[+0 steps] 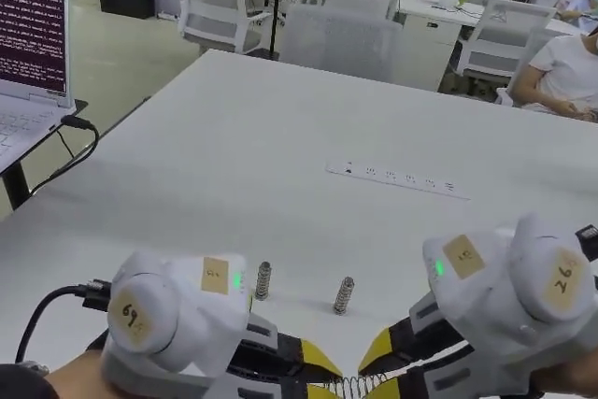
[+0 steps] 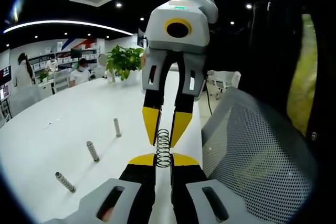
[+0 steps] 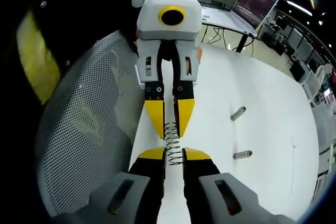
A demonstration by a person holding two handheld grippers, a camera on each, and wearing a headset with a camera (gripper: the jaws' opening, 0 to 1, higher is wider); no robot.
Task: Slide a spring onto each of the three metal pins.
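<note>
Metal spring (image 2: 163, 148) clamped endwise: left claw (image 2: 163, 159), right claw (image 3: 173, 155) both clenched on it.

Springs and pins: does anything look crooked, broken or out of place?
Nothing looks broken or spilled. The one odd sight: a spring hangs in the air, pinched at one end by the left gripper and at the other by the right gripper. The bare pin on the table has none.

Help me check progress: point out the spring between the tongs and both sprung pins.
spring (image 2: 163, 148): left gripper view, its middle coils.
left sprung pin (image 1: 263, 280): head view, coils midway up.
right sprung pin (image 1: 344, 295): head view, coils midway up.
</note>
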